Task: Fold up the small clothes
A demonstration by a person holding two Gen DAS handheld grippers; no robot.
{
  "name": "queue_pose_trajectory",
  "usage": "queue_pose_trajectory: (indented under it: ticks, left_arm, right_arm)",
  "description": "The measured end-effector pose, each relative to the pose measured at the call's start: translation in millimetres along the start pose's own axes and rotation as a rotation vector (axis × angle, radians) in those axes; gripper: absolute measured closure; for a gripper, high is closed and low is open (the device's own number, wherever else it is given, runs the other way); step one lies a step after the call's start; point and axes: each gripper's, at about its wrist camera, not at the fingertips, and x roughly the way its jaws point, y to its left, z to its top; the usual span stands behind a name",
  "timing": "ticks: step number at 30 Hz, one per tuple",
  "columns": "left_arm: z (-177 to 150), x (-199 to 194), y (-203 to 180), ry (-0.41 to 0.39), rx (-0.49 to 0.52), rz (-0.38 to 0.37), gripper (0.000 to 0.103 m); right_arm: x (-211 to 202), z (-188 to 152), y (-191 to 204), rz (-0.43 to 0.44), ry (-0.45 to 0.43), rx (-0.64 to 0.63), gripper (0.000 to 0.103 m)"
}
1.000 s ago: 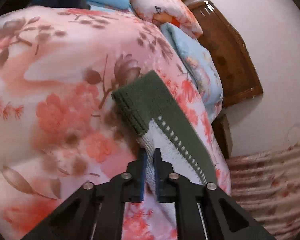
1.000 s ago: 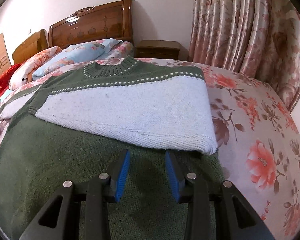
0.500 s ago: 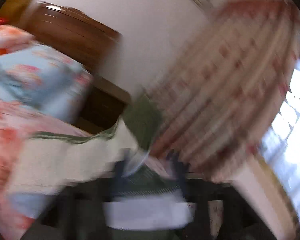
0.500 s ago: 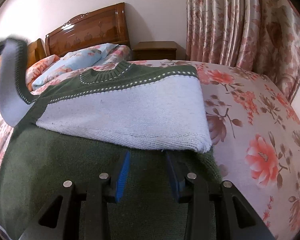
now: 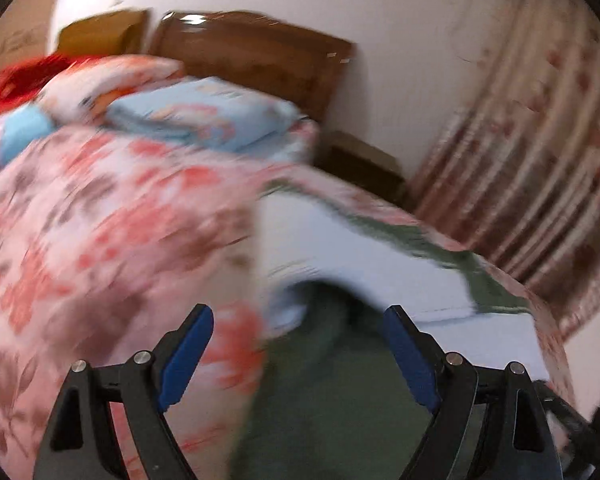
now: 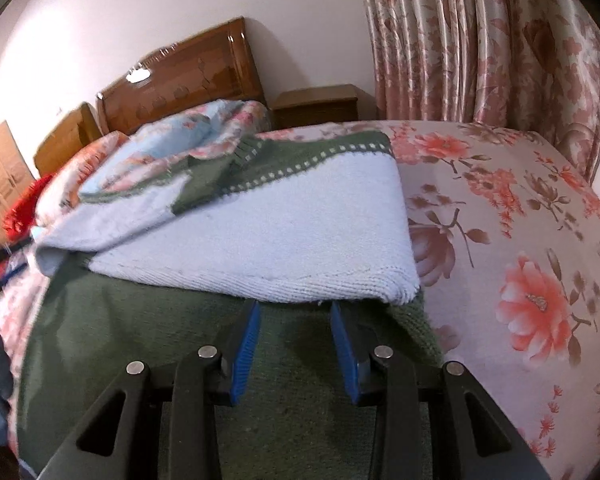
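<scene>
A small knitted sweater, dark green with pale blue panels (image 6: 268, 232), lies on the floral bedspread (image 6: 520, 240). Both sleeves are folded in over its chest; the left sleeve (image 6: 112, 220) lies loosely across. My right gripper (image 6: 294, 312) is open and empty, low over the green lower body, its tips at the edge of the folded blue sleeve. My left gripper (image 5: 298, 320) is open wide and empty above the sweater's (image 5: 340, 400) left edge; this view is blurred by motion.
Pillows (image 6: 188, 140) and a wooden headboard (image 6: 188, 76) are at the bed's far end, with a nightstand (image 6: 320, 104) beside them. Floral curtains (image 6: 480, 40) hang at the right. Red cloth (image 6: 20, 212) lies at the far left.
My left gripper carried the left sleeve up and across onto the sweater's chest, then opened and let it go. My right gripper stayed open and moved slightly forward.
</scene>
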Motion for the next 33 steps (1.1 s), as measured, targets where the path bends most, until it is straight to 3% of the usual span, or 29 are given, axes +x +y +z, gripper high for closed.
queue_pose_trajectory:
  ticks: [4, 7, 12, 18, 24, 25, 26, 29, 31, 33]
  left_arm:
    - [-11, 13, 9, 0.056, -0.035, 0.022, 0.000]
    - [-11, 20, 14, 0.072, -0.065, 0.073, 0.000]
    - [-12, 20, 17, 0.080, -0.073, 0.103, 0.000]
    - [-10, 21, 16, 0.084, -0.059, 0.118, 0.000]
    - [-10, 23, 12, 0.093, -0.040, 0.135, 0.000]
    - [-10, 23, 12, 0.093, -0.039, 0.136, 0.000]
    - [-10, 23, 12, 0.093, -0.039, 0.139, 0.000]
    - [-11, 23, 10, 0.098, -0.032, 0.143, 0.000]
    - [-11, 24, 9, 0.102, -0.024, 0.145, 0.000]
    - [-11, 24, 7, 0.104, -0.014, 0.138, 0.000]
  right_arm:
    - [-22, -2, -7, 0.082, -0.114, 0.036, 0.066]
    - [-30, -2, -9, 0.105, -0.139, 0.068, 0.066]
    - [-9, 22, 11, 0.177, -0.060, 0.079, 0.066]
    - [78, 66, 40, 0.221, 0.145, 0.141, 0.066]
    - [123, 96, 56, 0.271, 0.148, 0.212, 0.067]
    - [125, 98, 58, 0.269, 0.145, 0.205, 0.072]
    - [124, 98, 58, 0.266, 0.138, 0.199, 0.094]
    - [94, 95, 49, 0.324, 0.018, 0.209, 0.093]
    - [61, 94, 37, 0.285, -0.072, 0.207, 0.093]
    - [44, 89, 19, 0.238, -0.106, 0.243, 0.093]
